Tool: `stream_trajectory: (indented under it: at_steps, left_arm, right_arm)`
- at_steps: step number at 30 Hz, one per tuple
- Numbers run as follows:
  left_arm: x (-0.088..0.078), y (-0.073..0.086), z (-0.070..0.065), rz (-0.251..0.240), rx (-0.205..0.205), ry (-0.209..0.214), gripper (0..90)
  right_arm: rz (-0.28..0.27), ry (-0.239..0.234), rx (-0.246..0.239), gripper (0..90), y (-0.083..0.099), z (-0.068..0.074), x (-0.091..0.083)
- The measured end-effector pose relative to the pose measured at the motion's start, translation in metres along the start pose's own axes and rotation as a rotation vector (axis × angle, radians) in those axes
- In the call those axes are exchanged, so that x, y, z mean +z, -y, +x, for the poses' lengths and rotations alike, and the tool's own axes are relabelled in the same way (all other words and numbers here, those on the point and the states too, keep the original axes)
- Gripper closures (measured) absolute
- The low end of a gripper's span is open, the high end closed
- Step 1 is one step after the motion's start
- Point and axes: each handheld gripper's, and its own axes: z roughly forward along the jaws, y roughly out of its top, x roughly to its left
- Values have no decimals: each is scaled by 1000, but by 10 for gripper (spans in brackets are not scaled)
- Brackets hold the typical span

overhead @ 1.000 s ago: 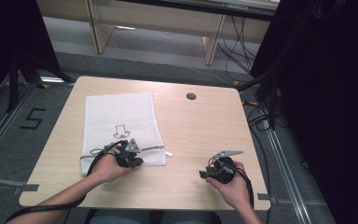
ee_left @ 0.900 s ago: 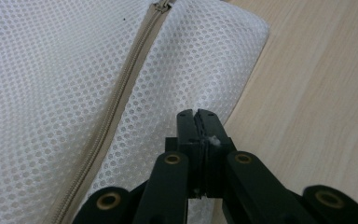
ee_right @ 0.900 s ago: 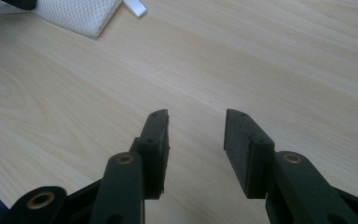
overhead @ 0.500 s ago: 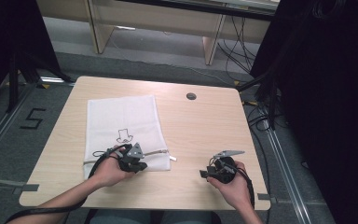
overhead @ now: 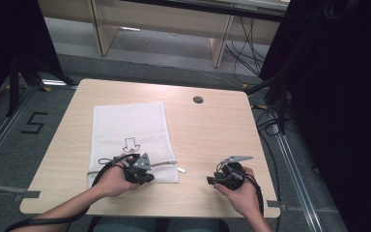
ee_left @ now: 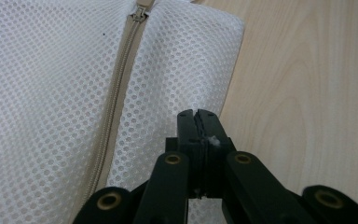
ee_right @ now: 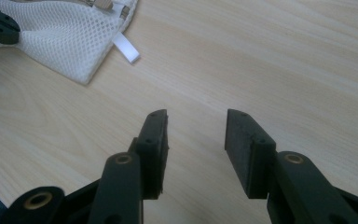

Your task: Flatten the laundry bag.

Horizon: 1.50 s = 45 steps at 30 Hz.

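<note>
**Left gripper clamps near edge of mesh bag, right waits open**

A white mesh laundry bag with a beige zip (overhead: 128, 135) lies flat on the left half of the pale wooden table (overhead: 212, 130), its zipped end toward the person. The left gripper (overhead: 147, 175) sits over the bag's near right part, beside the zip line. In the left gripper view its jaws are pressed fully together right at the bag's edge (ee_left: 168, 84); they seem to pinch a fold of the mesh, though the fabric between the pads is too thin to make out for certain.

Compared with a second ago, the left hand has crept a little to the right along the bag's near edge, and the small white tab (overhead: 181, 169) at the bag's corner now lies slightly farther right. That suggests the grip is tugging the fabric, probably to pin or tension the bag so the zip slider (ee_left: 139, 14) can be worked.

The right gripper (overhead: 211, 180) has kept its place on the bare table, well apart from the bag, its jaws spread with nothing between them, free to take the slider.
</note>
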Motion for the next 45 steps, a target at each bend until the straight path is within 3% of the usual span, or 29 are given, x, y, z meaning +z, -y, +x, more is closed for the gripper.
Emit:
stream_trajectory:
  at_steps: [1, 4, 5, 9, 10, 14, 15, 22, 28, 30, 34, 37, 39, 42, 43, 45]
  left_arm:
    - [-1, 0, 0, 9, 14, 2, 887]
    - [-1, 0, -3, 5, 3, 9, 887]
    - [-1, 0, -2, 11, 26, 11, 887]
    - [1, 0, -8, -4, 2, 28, 887]
    - [0, 0, -8, 13, 29, 32, 887]
    - [2, 0, -15, 2, 29, 62, 886]
    - [2, 0, -15, 13, 55, 70, 886]
    - [3, -2, -27, 16, 110, 123, 886]
    - [4, -3, -35, 20, 147, 166, 886]
    - [4, -3, -38, 21, 140, 173, 886]
    - [4, -4, -41, 24, 178, 199, 885]
    - [5, -4, -44, 25, 180, 211, 884]
    - [5, -5, -47, 24, 209, 233, 880]
    - [2, -6, -47, 15, 227, 267, 817]
    - [1, -7, -48, -7, 197, 287, 776]
    - [-6, -9, -45, -52, 201, 286, 691]
  right_arm:
    - [0, -1, 0, 601, 0, 0, 0]
    - [1, 2, 0, 601, 0, 0, 0]
    - [1, 0, 0, 601, 0, 0, 0]
    - [-1, 2, -2, 600, 0, 0, 0]
    - [-1, 1, -1, 600, 0, 0, 0]
    - [-1, -1, 0, 600, 0, 0, 0]
    - [0, 2, -1, 600, 0, 0, 0]
    - [-2, -3, 0, 600, 0, 0, 0]
    - [0, -7, -2, 604, -1, 1, 1]
    - [-4, -1, -18, 604, 0, 0, 1]
    - [-1, -3, -6, 605, -1, 1, 1]
    - [-2, -8, -4, 605, -1, 2, 1]
    - [-1, -12, -6, 605, -2, 2, 2]
    - [-4, -12, -14, 605, -4, 4, 2]
    - [-11, -15, -13, 605, -5, 5, 2]
    - [-10, -9, -27, 606, -10, 8, 2]
